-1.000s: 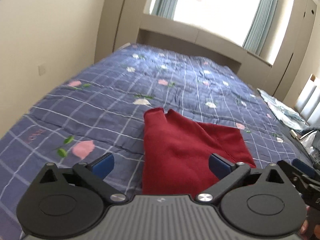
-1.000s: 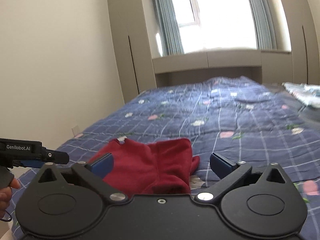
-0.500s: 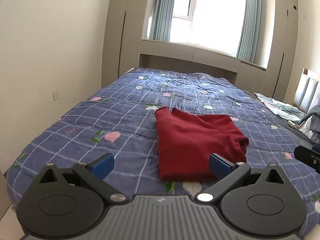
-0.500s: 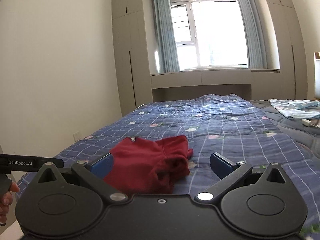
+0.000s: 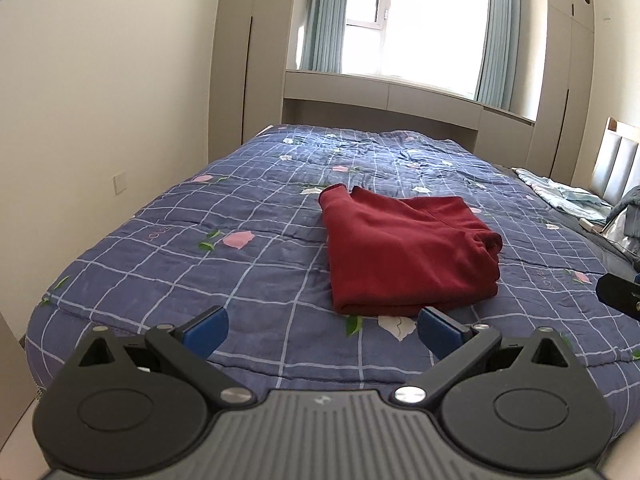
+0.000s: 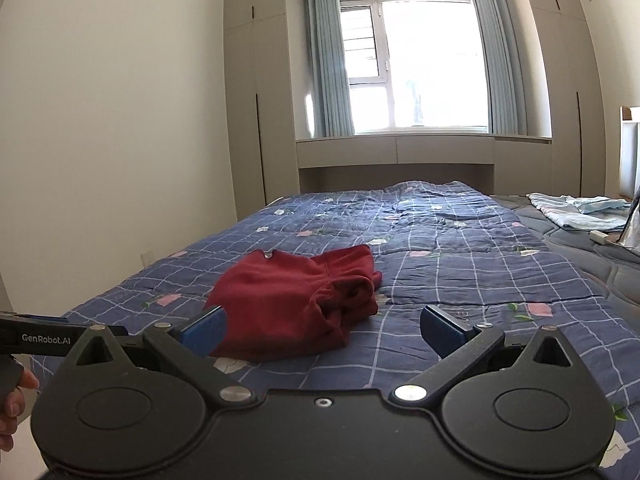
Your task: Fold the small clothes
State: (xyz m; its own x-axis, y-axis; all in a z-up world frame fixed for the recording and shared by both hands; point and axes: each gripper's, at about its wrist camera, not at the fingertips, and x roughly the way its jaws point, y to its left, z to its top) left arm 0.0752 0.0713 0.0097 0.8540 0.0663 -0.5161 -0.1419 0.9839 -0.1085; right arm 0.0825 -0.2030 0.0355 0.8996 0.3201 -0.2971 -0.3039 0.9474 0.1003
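A dark red garment (image 5: 404, 248) lies folded into a compact rectangle on the blue checked quilt (image 5: 256, 264), near the bed's front edge. It also shows in the right wrist view (image 6: 296, 300), with its bunched open end on the right. My left gripper (image 5: 322, 328) is open and empty, held back from the bed, short of the garment's near edge. My right gripper (image 6: 322, 328) is open and empty, also back from the bed, with the garment ahead and to its left. The left gripper's body (image 6: 44, 336) shows at the left edge of the right wrist view.
A pale blue cloth (image 6: 576, 214) lies on the grey cover at the bed's far right. A wall (image 5: 100, 120) runs close along the bed's left side. Wardrobes and a window ledge (image 6: 396, 152) stand behind the bed.
Both grippers have drawn back and up from the red garment, which now lies free and folded on the quilt. Both views have tilted up to show more of the room.
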